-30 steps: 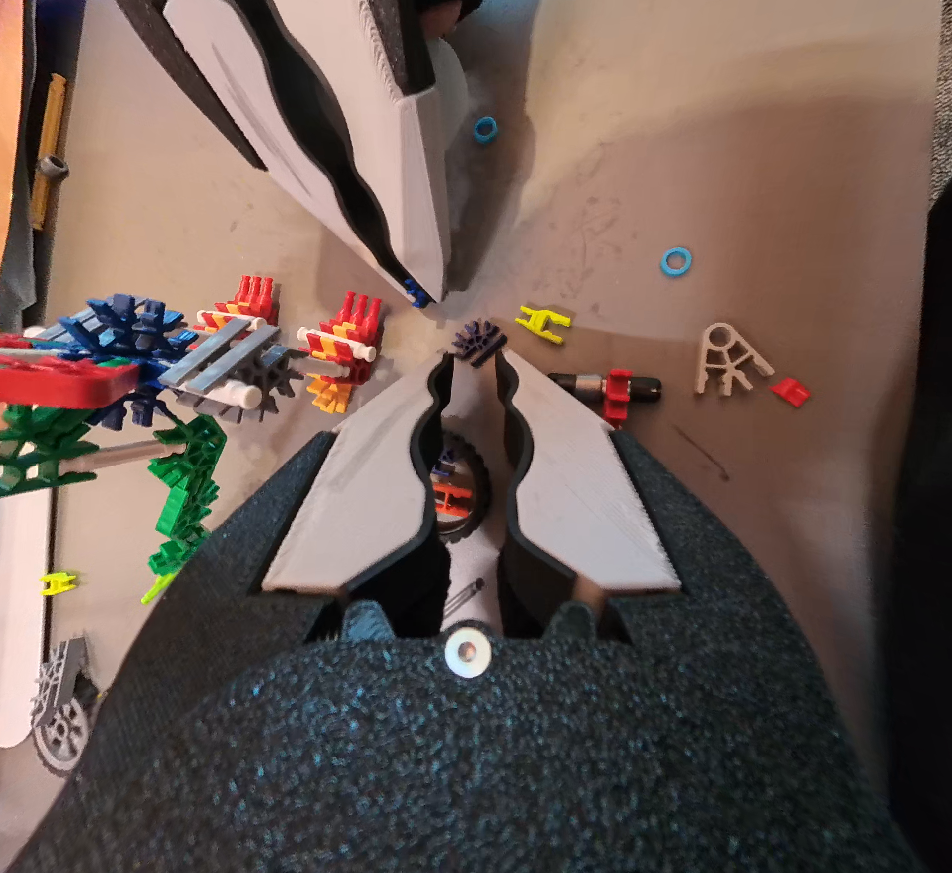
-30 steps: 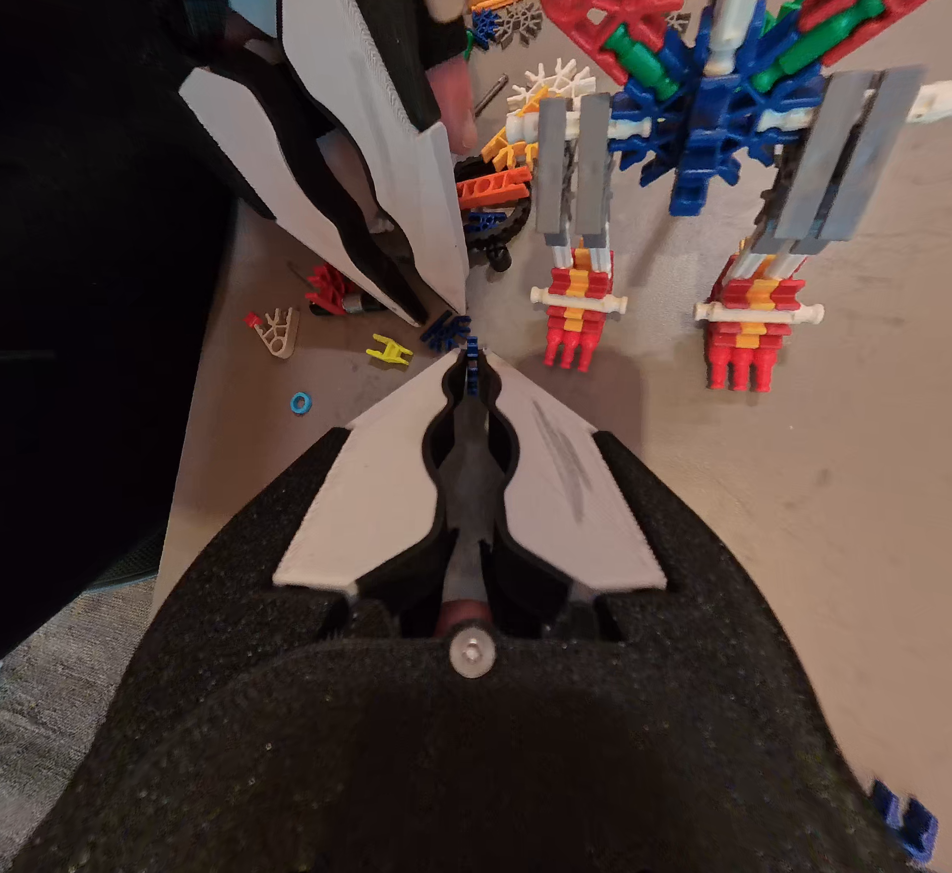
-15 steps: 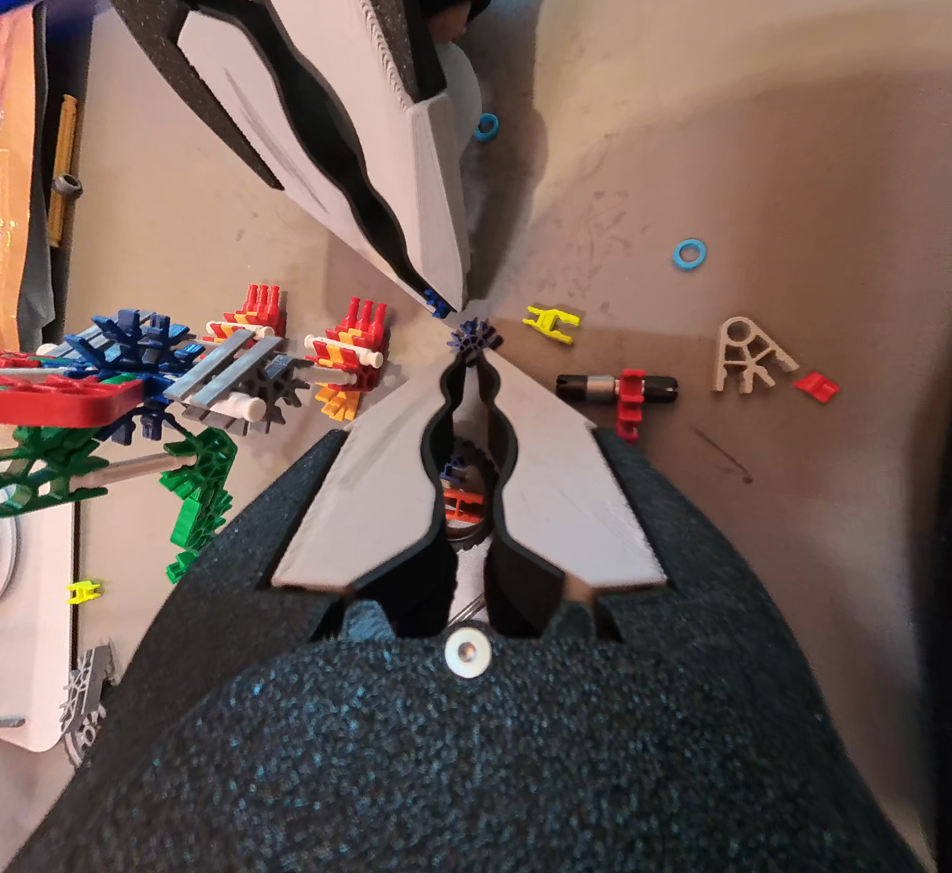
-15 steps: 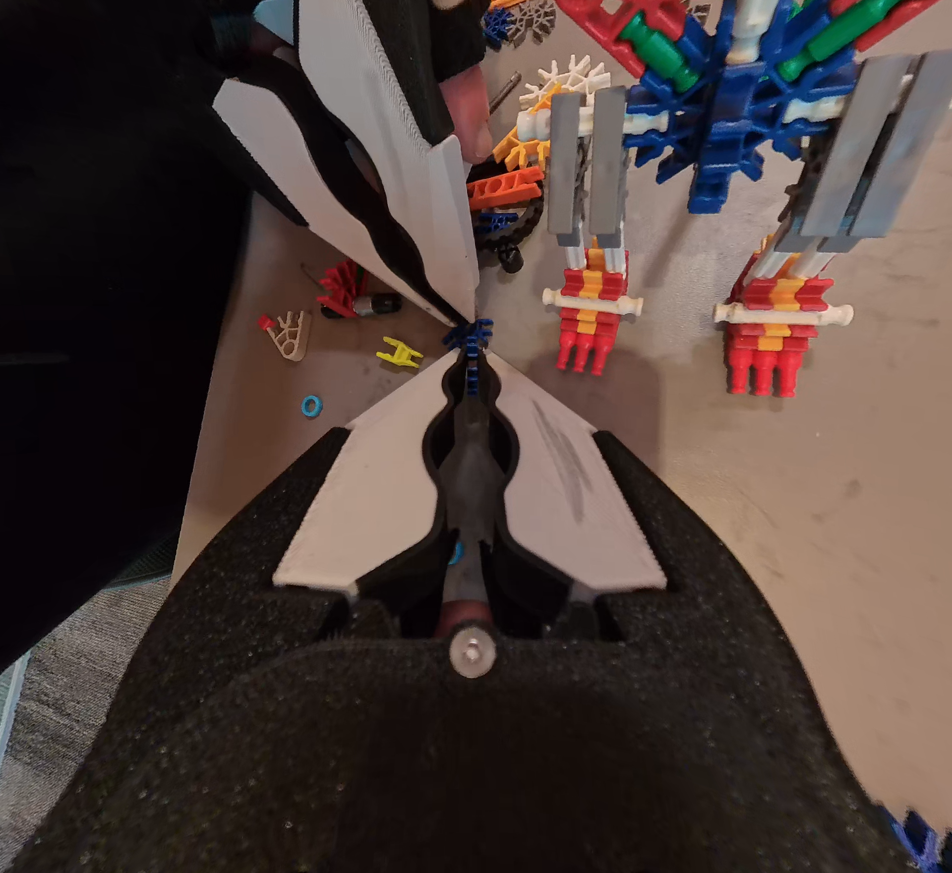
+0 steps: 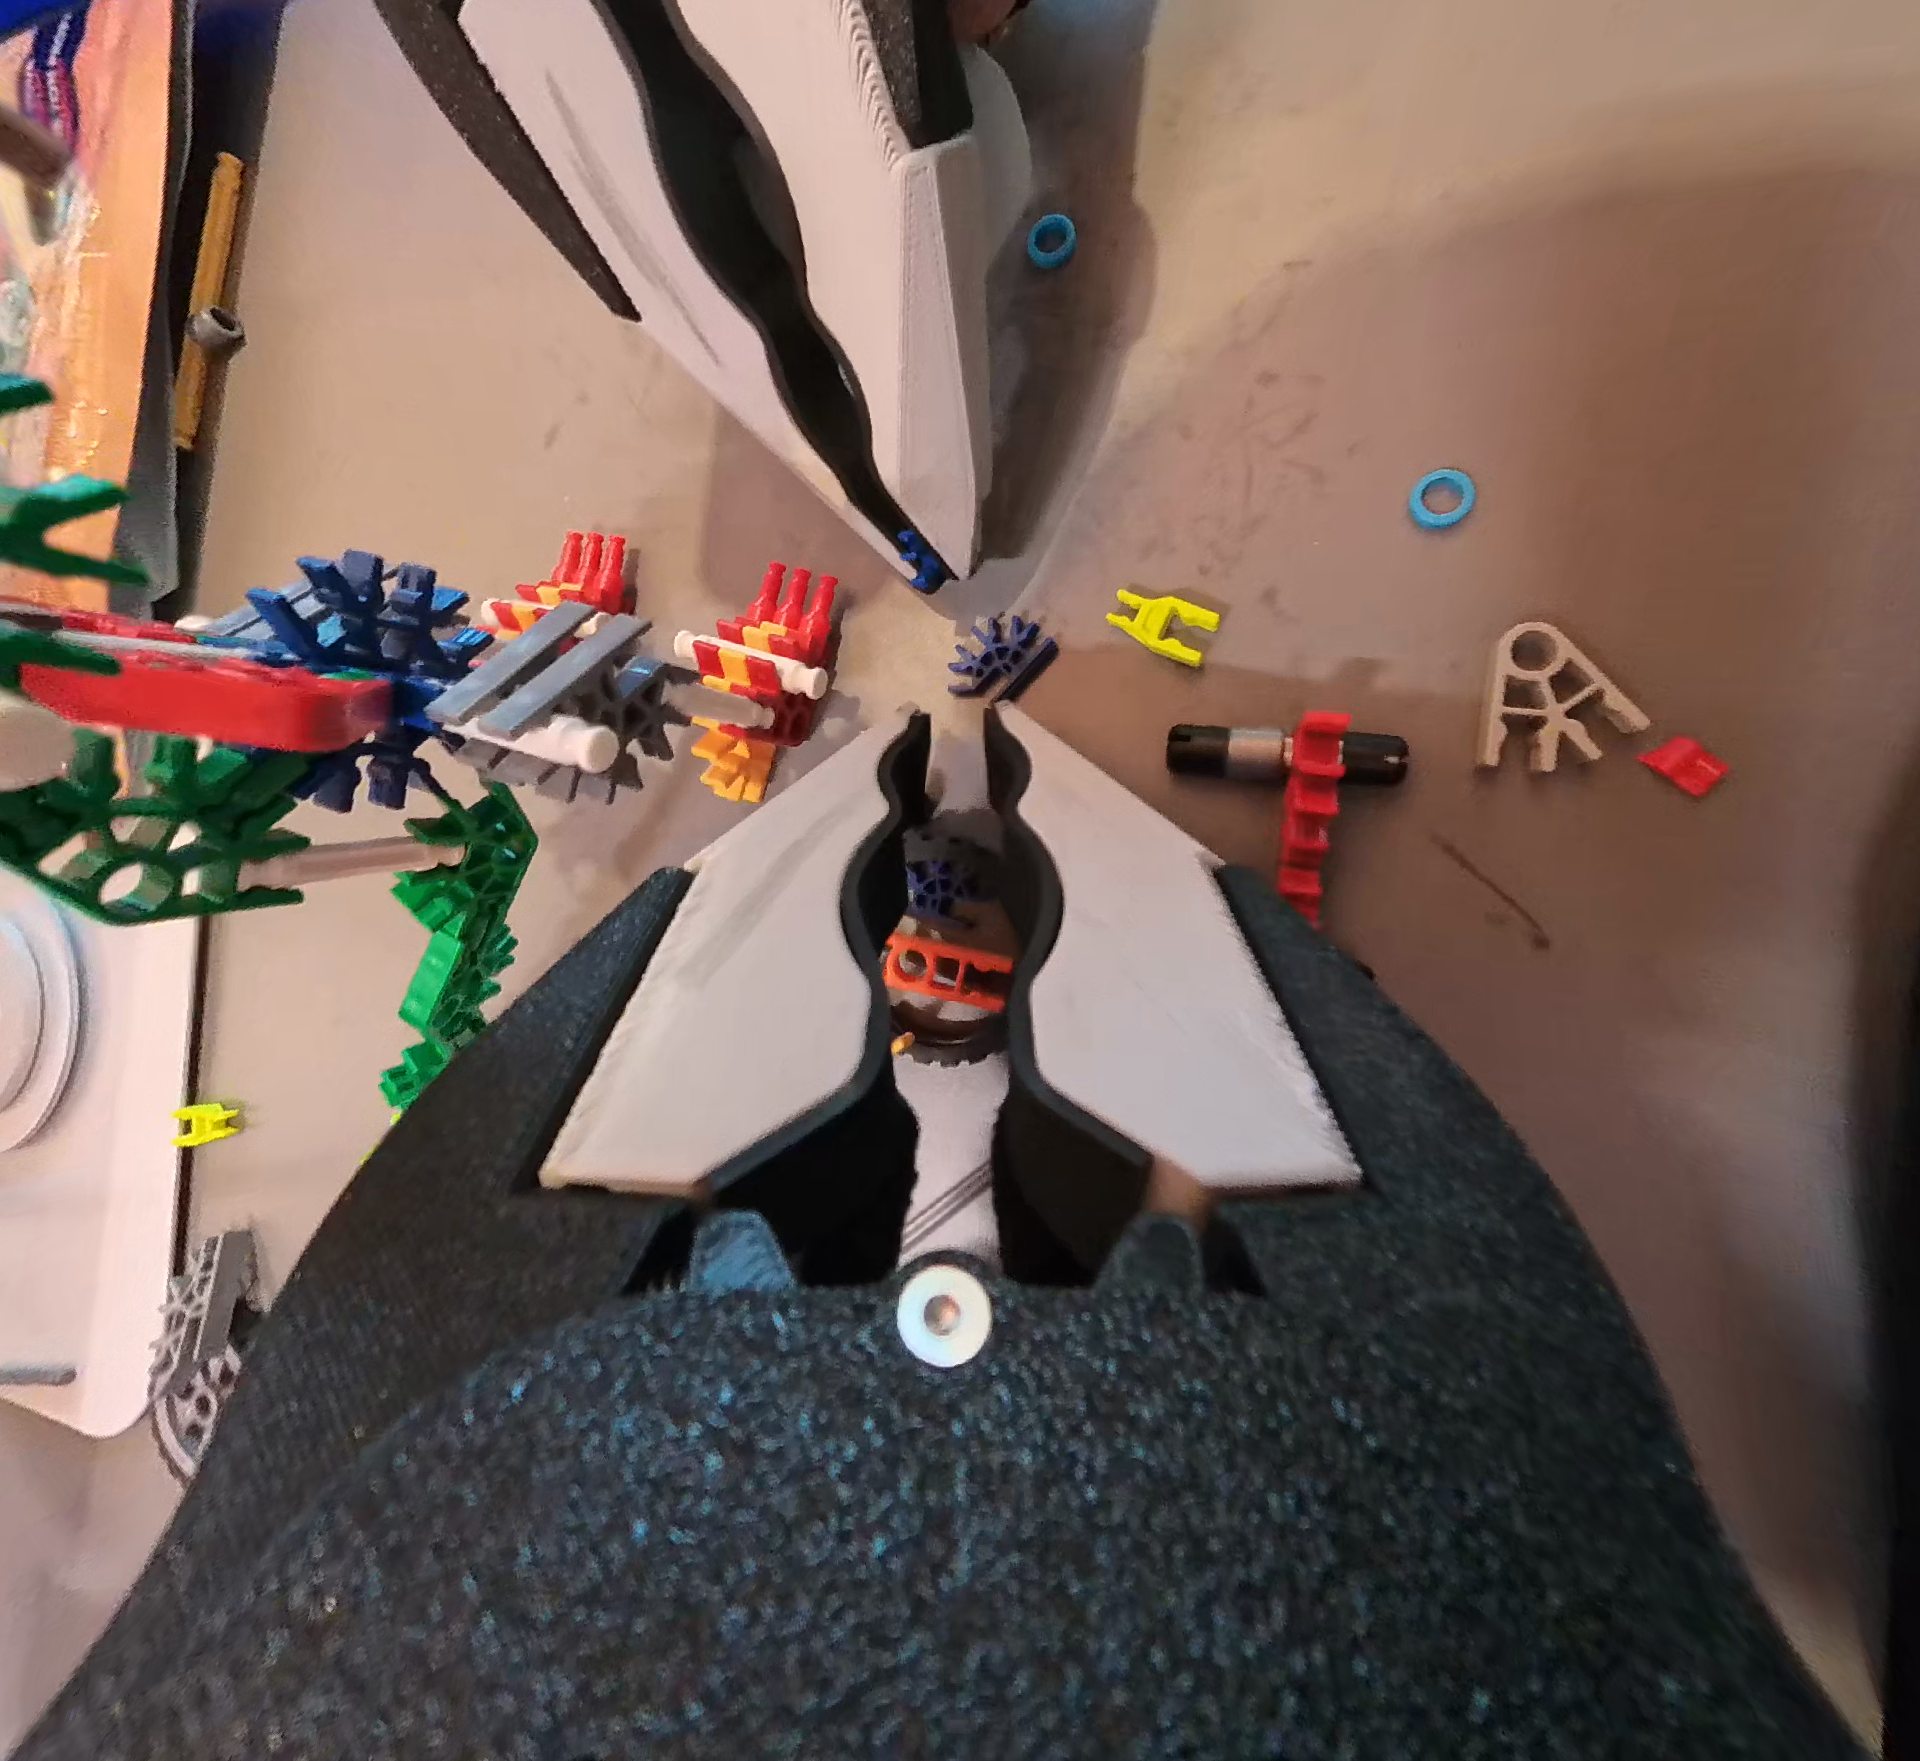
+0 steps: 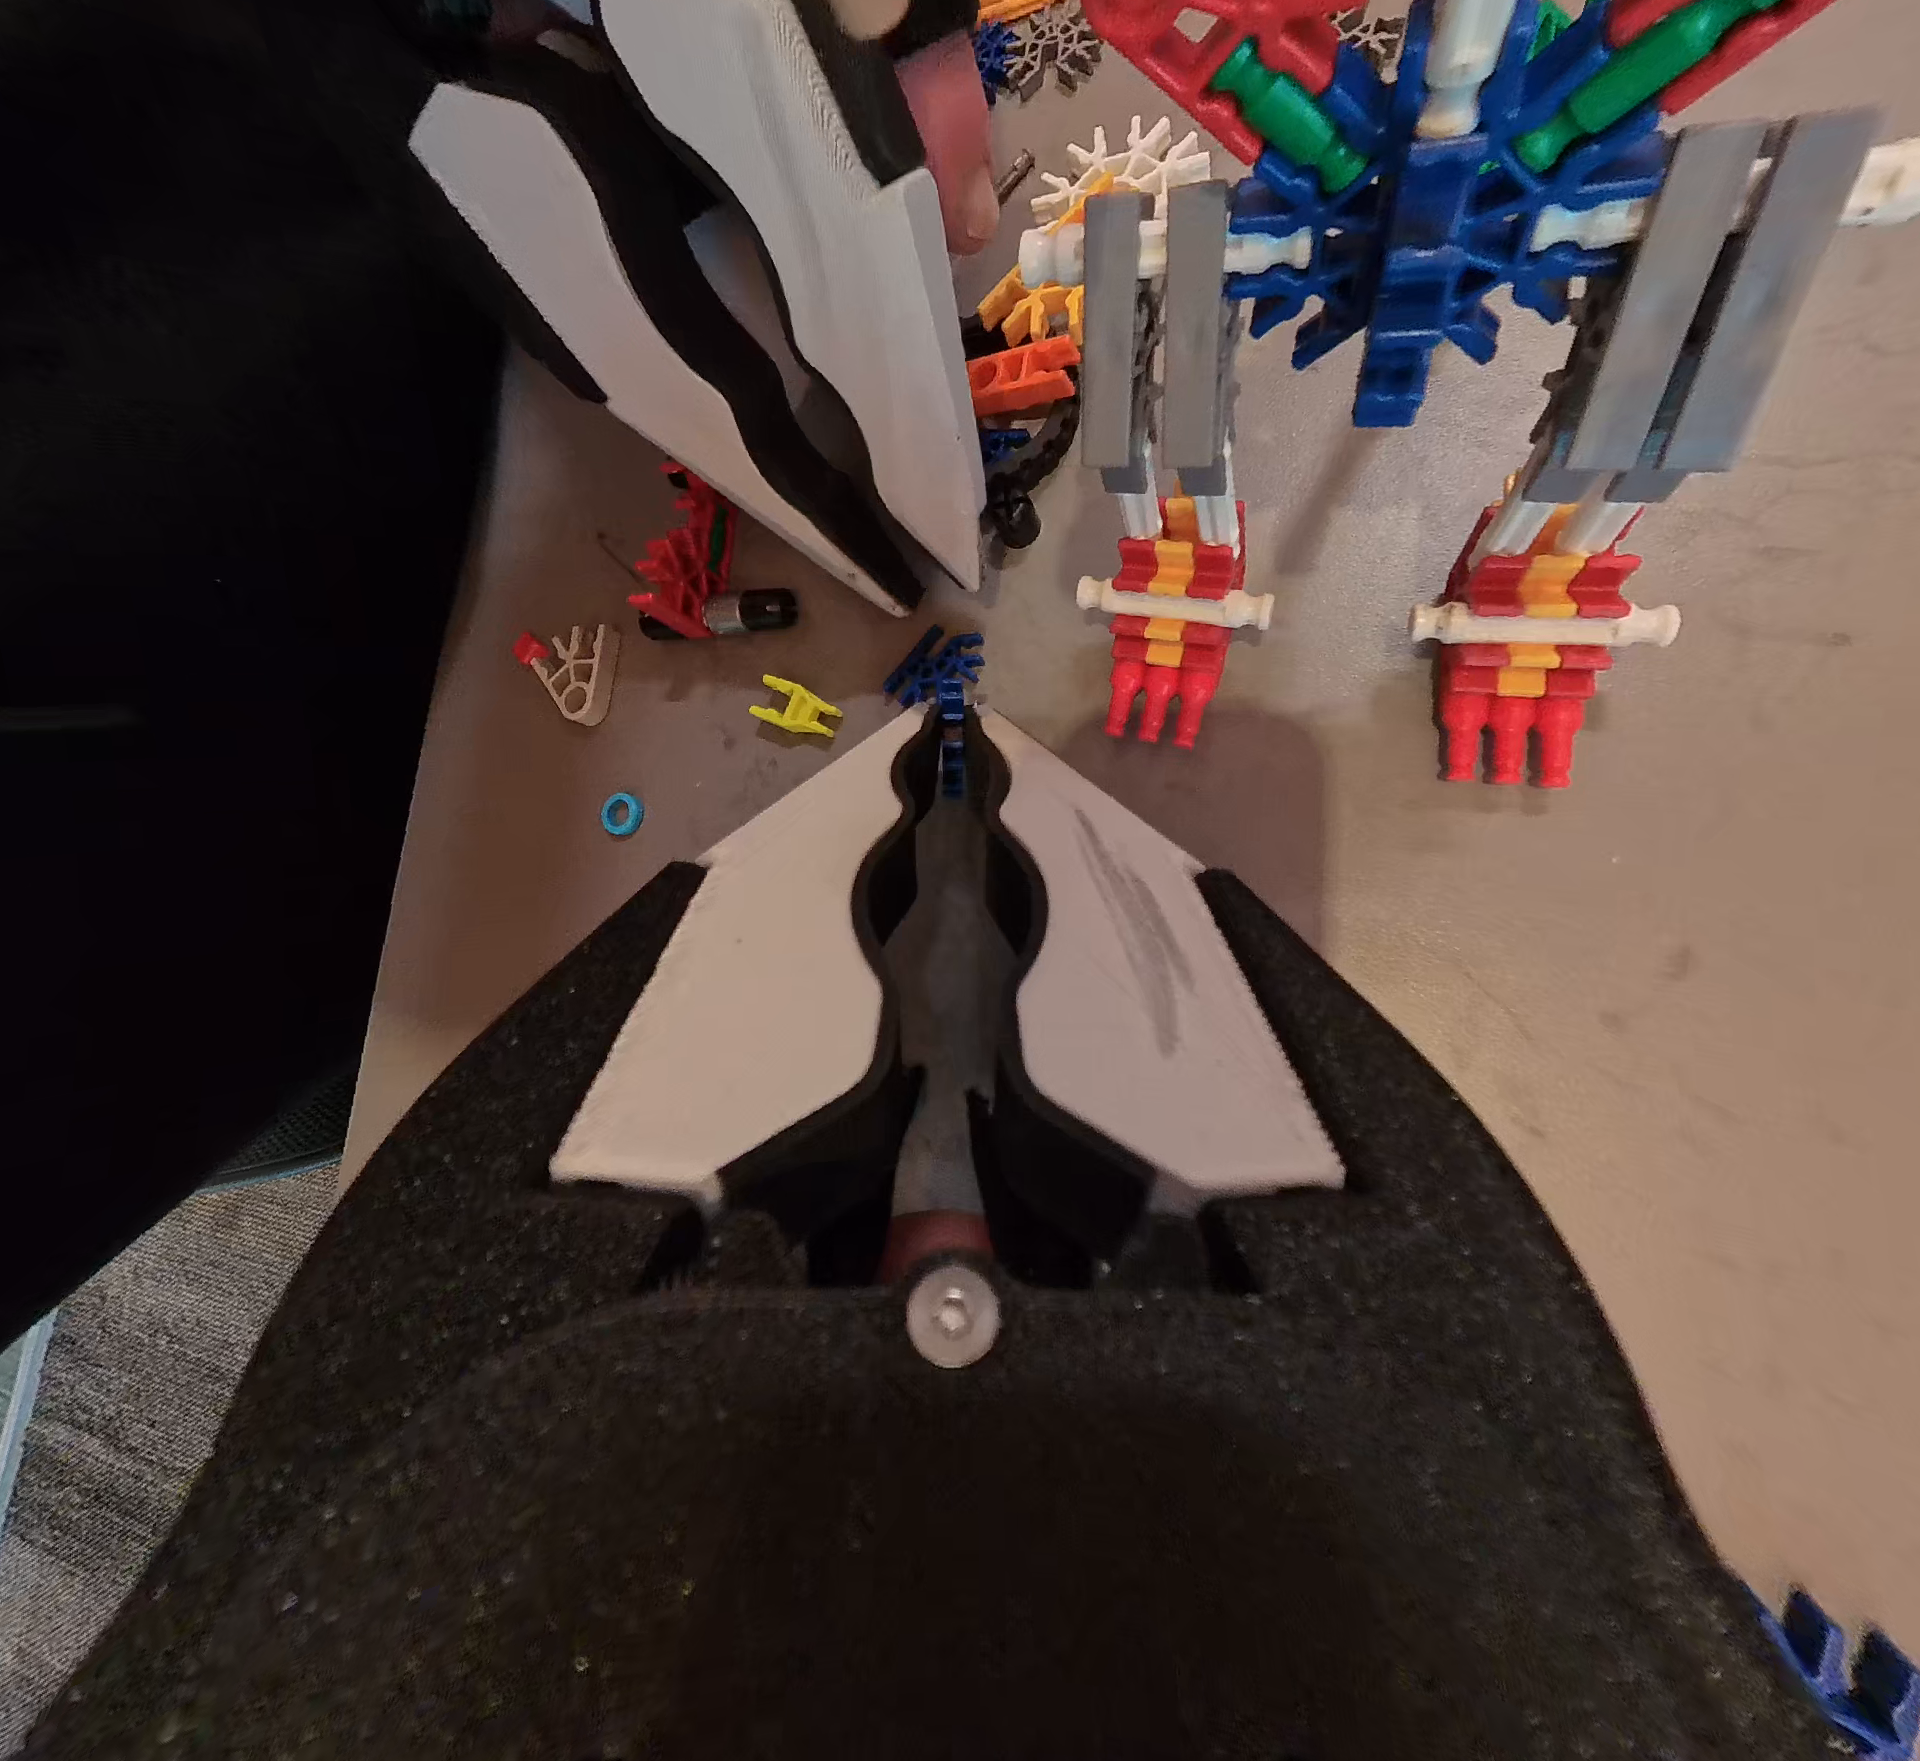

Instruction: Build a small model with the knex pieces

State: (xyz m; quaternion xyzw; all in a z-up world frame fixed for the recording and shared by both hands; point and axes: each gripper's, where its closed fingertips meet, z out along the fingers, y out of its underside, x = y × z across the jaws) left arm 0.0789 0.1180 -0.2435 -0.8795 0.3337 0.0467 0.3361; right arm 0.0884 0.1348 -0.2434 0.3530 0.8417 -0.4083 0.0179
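Note:
My right gripper (image 6: pixel 951 724) is shut on a small blue connector (image 6: pixel 951 755), held edge-on at the fingertips. It also shows in the left wrist view (image 5: pixel 940 568), coming down from above with the blue piece (image 5: pixel 920 560) at its tip. My left gripper (image 5: pixel 951 724) has its jaws a narrow gap apart with nothing between them. A loose blue snowflake connector (image 5: pixel 1000 657) lies on the table just beyond its tips. In the right wrist view that connector (image 6: pixel 935 662) lies between the two grippers' tips. The left gripper (image 6: pixel 940 591) hangs just above it.
A rod-and-connector model (image 6: pixel 1444 257) with two red and yellow feet (image 6: pixel 1174 631) stands at the right. A yellow clip (image 5: pixel 1162 625), a black rod with a red piece (image 5: pixel 1288 750), a tan piece (image 5: pixel 1553 693) and blue rings (image 5: pixel 1442 498) lie scattered. A black wheel with an orange piece (image 5: pixel 940 968) lies under my left fingers. Left and right tips are no more than a few centimetres apart. About 9 cm separates my left fingertips from the tan piece (image 5: pixel 1553 693). It turns up in the right wrist view (image 6: pixel 562 674) as well.
My left jaws narrowed around half a second ago, and now stand slightly wider and a little back from the loose blue connector. My right gripper keeps its hold and has hardly moved.

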